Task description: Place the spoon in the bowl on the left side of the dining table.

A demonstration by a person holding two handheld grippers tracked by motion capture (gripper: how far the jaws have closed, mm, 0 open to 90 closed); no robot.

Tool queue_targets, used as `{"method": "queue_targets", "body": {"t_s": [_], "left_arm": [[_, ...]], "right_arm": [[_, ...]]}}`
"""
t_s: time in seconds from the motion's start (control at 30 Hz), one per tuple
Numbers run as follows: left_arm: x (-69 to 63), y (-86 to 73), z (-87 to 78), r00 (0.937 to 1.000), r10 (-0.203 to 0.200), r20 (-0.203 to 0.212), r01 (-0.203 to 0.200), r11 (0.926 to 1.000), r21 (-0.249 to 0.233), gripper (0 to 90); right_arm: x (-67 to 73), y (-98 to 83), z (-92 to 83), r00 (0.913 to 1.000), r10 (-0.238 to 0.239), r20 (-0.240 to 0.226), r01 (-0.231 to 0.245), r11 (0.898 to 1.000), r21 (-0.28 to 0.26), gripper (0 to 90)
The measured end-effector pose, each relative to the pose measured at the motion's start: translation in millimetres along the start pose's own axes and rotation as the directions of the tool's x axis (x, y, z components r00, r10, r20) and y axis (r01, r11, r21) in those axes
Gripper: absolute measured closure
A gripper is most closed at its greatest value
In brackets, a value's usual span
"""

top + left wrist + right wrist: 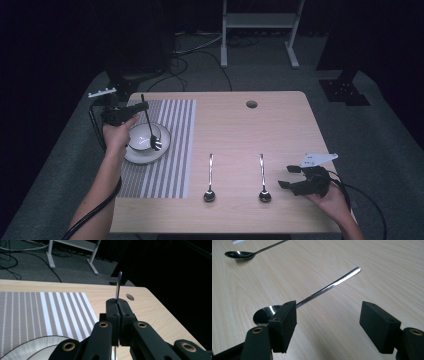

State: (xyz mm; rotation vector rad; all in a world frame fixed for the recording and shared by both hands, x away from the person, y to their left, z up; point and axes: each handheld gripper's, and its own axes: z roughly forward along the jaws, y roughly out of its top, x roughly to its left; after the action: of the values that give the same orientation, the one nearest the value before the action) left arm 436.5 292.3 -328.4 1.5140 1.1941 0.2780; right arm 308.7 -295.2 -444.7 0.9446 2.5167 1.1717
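A person works two hand-held grippers at a light wooden bench (280, 115). The left gripper (141, 106), at about 9 o'clock on the bench, has its fingers (113, 312) clamped together on the thin handle of a spoon (151, 131), whose bowl end dips into the white bowl (142, 137). That bowl sits on a plate (162, 150), itself laid on a striped placemat (175, 145). The high grip near the handle's end seems chosen so the spoon's head can reach the bowl while the gripper stays clear of the rim.

Toward 5 o'clock, the right gripper (286, 176) rests low over the bench with its fingers (283, 325) well apart and nothing pressed between them. It faces the nearer spoon (263, 179), which lies flat just beside it, handle pointing to 12 o'clock; a second loose spoon (210, 178) lies parallel farther left. The open stance and sideways approach suggest this spoon is the next to be picked up.

A round hole (251, 104) marks the bench near 12 o'clock. No brand, label or readable writing can be made out on any item.
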Motion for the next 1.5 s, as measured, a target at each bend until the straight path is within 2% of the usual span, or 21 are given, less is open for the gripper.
{"method": "queue_targets", "body": {"t_s": [0.33, 0.7, 0.93, 1.17, 1.5], "left_arm": [[10.3, 3.7, -2.2, 0.9988, -0.005, -0.048, 0.005, 0.9999, -0.010, 89.1], [22.0, 8.9, -12.4, 0.9953, -0.043, -0.086, 0.038, 0.9976, -0.058, 89.1], [34.1, 5.4, -18.3, 0.9908, -0.063, -0.120, 0.054, 0.9955, -0.078, 89.1], [44.6, -1.9, -15.8, 0.9839, -0.070, -0.164, 0.060, 0.9961, -0.064, 89.1], [52.0, -5.6, -17.6, 0.9771, -0.080, -0.197, 0.068, 0.9954, -0.067, 89.1]], "right_arm": [[1.6, -0.1, 1.9, 0.9999, -0.004, -0.012, 0.005, 1.000, 0.006, 27.8], [2.0, -0.4, 0.8, 0.9999, -0.004, -0.011, 0.004, 1.000, 0.003, 27.6], [2.0, -0.7, 1.4, 0.9999, -0.009, -0.011, 0.009, 1.000, 0.005, 27.6], [2.6, 1.7, 1.5, 0.9999, -0.012, -0.010, 0.012, 1.000, -0.001, 27.5], [2.0, 0.8, -0.6, 0.9999, -0.009, -0.007, 0.009, 1.000, -0.006, 27.2]]}}
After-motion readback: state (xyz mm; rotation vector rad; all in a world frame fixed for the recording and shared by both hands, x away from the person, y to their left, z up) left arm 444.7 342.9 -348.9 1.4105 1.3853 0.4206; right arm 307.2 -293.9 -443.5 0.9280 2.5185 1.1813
